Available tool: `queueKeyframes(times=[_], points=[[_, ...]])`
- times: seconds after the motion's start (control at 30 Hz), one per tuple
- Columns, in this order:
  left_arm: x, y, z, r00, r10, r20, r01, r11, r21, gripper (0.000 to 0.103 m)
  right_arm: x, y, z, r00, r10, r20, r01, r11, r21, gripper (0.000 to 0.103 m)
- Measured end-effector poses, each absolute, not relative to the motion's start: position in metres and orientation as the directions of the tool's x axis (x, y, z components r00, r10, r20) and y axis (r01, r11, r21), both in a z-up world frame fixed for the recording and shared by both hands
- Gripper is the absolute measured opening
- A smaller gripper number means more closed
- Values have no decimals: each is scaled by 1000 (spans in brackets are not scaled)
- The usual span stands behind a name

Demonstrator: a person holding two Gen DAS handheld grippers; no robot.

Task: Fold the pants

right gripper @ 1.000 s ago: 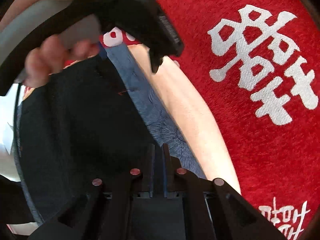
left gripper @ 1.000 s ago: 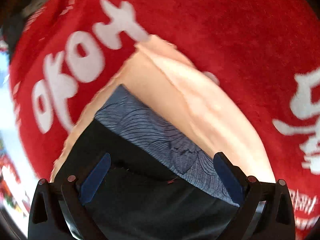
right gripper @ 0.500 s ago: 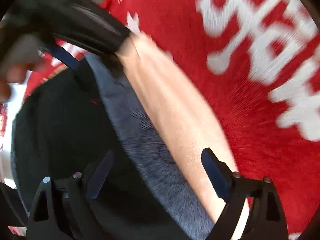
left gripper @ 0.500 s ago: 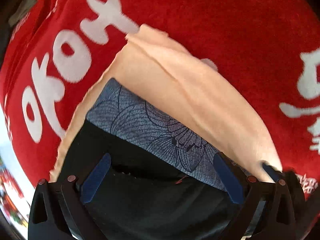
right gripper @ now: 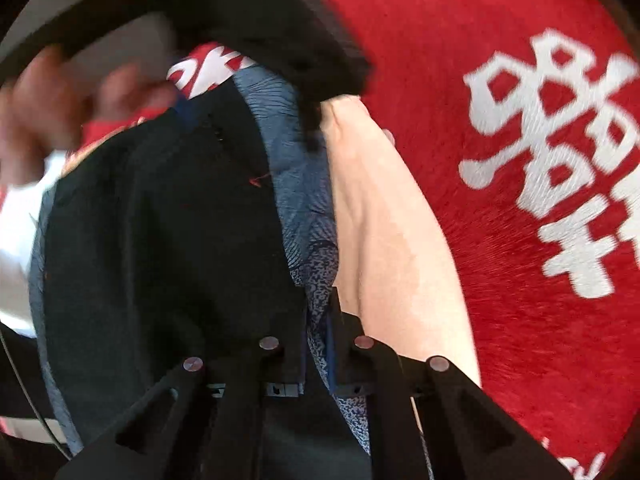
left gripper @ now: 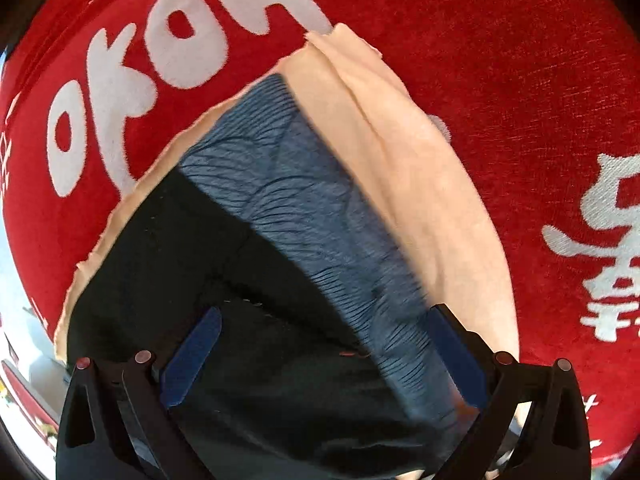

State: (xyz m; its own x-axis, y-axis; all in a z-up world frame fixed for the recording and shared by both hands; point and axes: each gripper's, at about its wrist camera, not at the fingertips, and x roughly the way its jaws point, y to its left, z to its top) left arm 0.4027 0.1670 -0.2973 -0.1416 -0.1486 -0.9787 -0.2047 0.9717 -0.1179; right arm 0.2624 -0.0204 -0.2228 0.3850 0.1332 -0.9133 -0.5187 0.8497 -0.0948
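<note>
Two grippers over folded clothes on a red cloth (left gripper: 500, 80)

Left gripper (left gripper: 324, 356) jaws spread above black pants (left gripper: 168, 264); right gripper (right gripper: 318, 344), just closed, apparently pinches the blue patterned fabric (right gripper: 304, 200); only its view shows a blurred hand (right gripper: 44, 120).

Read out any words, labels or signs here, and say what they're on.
"囍", partly cut off: large white sign on the red cloth.
Unreadable to me: tilted white characters on that cloth.
Too small: small white marks by its edge.
No text on the pants.
</note>
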Motion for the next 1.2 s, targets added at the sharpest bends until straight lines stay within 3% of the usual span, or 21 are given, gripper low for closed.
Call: queueKeyframes(times=[0.13,0.17,0.2,0.23,0.27,0.33,0.53,0.7,0.73,0.8,0.83,0.87,0.97,1.03,1.1,1.2], points=[[406,137,-300,-214,-69,-974,-177,984,-30,103,241,2,-217,420,91,-903,-525,836,-160,8],[406,134,-302,-223,-40,-974,-172,985,-1,96,238,3,-215,425,83,-901,-519,838,-167,8],[404,137,-304,-222,1,-975,-180,983,42,78,237,2,-214,425,89,-901,-505,849,-154,8],[400,143,-307,-240,22,-971,-198,978,71,32,234,0,-214,430,90,-898,-493,857,-151,8],[398,149,-308,-253,-4,-967,-212,976,52,16,233,0,-214,430,89,-898,-487,860,-148,8],[393,158,-305,-226,-77,-971,-240,971,-21,14,233,2,-214,426,91,-900,-490,860,-145,8],[359,165,-262,-51,-137,-989,-106,986,-131,13,221,8,-208,438,83,-895,-469,871,-149,8],[303,192,-241,23,-155,-988,21,988,-155,11,183,22,-194,470,41,-882,-395,903,-169,10],[296,196,-244,15,-158,-987,18,987,-157,11,175,25,-196,468,33,-883,-390,905,-173,14],[285,213,-266,-9,-166,-986,-14,986,-166,10,163,27,-198,466,16,-885,-376,909,-182,32],[292,206,-270,-11,-171,-985,-31,985,-171,10,161,24,-197,462,22,-887,-366,915,-168,53],[293,205,-272,-5,-175,-985,-44,984,-175,10,160,17,-196,466,31,-884,-339,929,-146,63],[287,202,-260,20,-173,-985,-57,983,-174,10,161,-22,-191,451,55,-891,-225,973,-54,66],[293,201,-262,34,-170,-985,-76,982,-172,10,169,-53,-200,383,84,-920,-133,991,35,75],[286,202,-255,41,-165,-985,-95,981,-168,10,183,-96,-210,302,164,-939,49,981,188,75],[271,210,-239,48,-162,-986,-116,979,-166,10,177,-160,-220,392,361,-846,404,759,511,75]])
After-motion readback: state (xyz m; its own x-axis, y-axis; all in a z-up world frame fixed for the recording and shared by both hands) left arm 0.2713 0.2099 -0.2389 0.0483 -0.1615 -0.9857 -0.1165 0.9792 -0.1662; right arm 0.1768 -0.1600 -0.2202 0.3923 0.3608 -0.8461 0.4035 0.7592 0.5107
